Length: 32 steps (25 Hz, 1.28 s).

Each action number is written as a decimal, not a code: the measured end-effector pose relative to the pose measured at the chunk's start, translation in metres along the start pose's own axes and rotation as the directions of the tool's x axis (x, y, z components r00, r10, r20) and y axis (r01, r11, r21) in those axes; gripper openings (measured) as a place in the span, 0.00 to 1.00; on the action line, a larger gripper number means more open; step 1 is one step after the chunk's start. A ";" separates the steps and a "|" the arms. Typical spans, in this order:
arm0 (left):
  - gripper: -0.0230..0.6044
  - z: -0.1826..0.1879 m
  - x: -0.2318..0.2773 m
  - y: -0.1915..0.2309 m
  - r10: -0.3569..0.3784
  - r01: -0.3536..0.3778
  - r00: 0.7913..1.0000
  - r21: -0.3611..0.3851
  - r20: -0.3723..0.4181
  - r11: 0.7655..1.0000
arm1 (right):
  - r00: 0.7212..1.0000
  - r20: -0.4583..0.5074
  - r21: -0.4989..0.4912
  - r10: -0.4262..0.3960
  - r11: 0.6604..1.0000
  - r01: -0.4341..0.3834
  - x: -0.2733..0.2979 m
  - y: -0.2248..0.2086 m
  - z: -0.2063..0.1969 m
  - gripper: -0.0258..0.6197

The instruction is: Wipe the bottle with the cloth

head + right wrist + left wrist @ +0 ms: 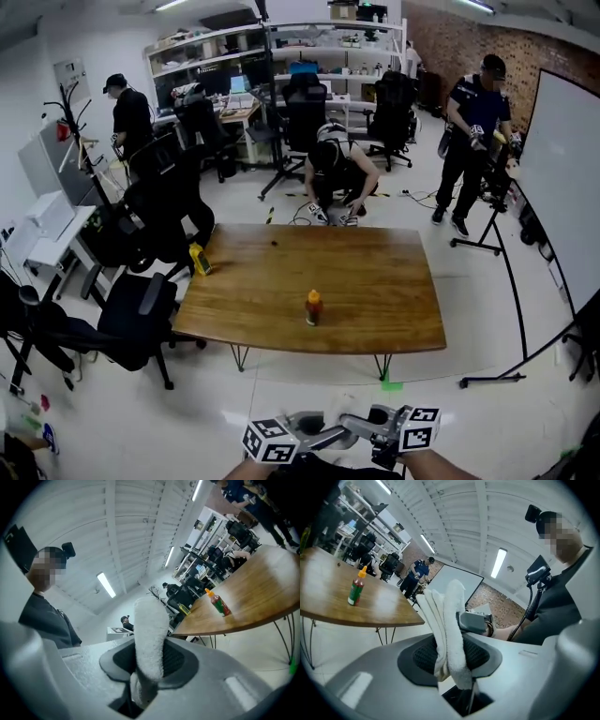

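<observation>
A small red sauce bottle (313, 307) with an orange cap stands upright near the front middle of the wooden table (375, 291), well away from me. Both grippers are low in front of my body, jaws pointed toward each other. A folded white cloth (447, 616) stands up between the pads of my left gripper (450, 656), which press on it. The same cloth (150, 634) is also pinched in my right gripper (149, 660). In the head view the left gripper (314, 436) and right gripper (370, 429) nearly meet. Each gripper view shows the bottle (356, 588) (218, 603) far off.
A yellow object (200, 259) lies at the table's left edge. Black office chairs (141, 309) crowd the left side. One person crouches beyond the table (337, 173), another stands at the right (473, 122). A whiteboard on a stand (562, 178) is at the far right.
</observation>
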<state>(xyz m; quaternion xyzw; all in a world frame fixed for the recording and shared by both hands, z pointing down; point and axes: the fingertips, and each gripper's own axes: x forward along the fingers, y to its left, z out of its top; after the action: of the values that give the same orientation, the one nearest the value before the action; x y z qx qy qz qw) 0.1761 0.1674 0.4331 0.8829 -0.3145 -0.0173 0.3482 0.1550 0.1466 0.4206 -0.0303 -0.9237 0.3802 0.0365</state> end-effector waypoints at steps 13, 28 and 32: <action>0.06 0.001 -0.091 0.026 0.350 -0.351 0.926 -0.015 0.144 0.936 | 0.955 0.108 -0.085 -0.277 0.954 0.286 -0.052 0.008 0.017 0.17; 0.06 -0.005 -0.164 0.056 0.427 -0.433 0.893 0.015 0.144 0.901 | 0.892 0.034 -0.151 -0.451 0.880 0.451 -0.024 0.024 -0.046 0.17; 0.06 -0.001 -0.157 0.053 0.403 -0.409 0.906 0.024 0.133 0.912 | 0.883 0.057 -0.130 -0.467 0.873 0.470 -0.027 0.023 -0.050 0.17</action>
<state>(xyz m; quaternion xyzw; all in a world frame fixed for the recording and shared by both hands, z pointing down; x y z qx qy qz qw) 0.0214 0.2277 0.4367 0.8039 -0.5129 0.0081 0.3010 0.1867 0.1953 0.4387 0.1961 -0.9282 0.2949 0.1142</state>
